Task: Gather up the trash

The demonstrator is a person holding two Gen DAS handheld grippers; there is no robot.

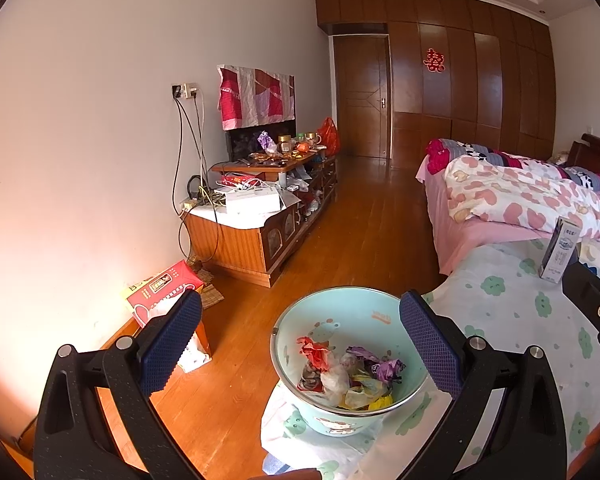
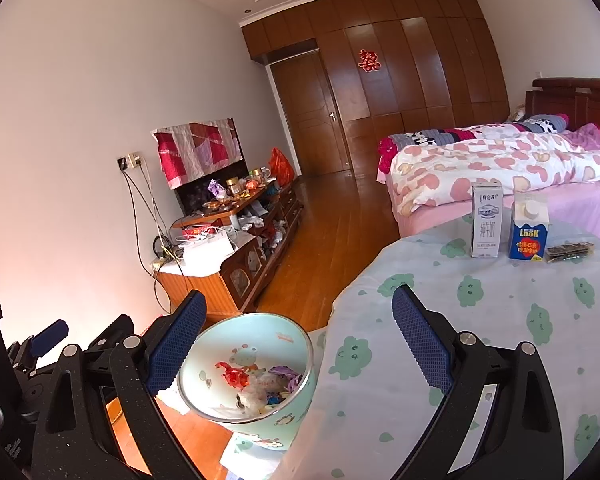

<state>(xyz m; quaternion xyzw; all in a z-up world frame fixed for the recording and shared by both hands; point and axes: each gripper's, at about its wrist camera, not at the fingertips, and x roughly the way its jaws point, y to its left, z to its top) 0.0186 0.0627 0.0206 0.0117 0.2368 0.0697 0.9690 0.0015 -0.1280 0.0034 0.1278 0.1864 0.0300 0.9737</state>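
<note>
Bedroom, table with cloud-print cloth [image 2: 500,320]. Enamel basin [image 1: 340,312] beside table edge: crumpled wrappers [image 1: 340,372] collected. Outstanding, by appearance: milk carton [image 2: 486,220], blue carton [image 2: 529,232], dark packet [image 2: 570,251]. Left gripper [image 1: 300,344], right gripper [image 2: 300,344]: jaws spread, empty

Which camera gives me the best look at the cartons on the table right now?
The right wrist view. It shows the white milk carton and the blue carton upright, side by side, at the far edge of the table. The left wrist view shows only the white carton at its right edge; the blue one is hidden.
</note>
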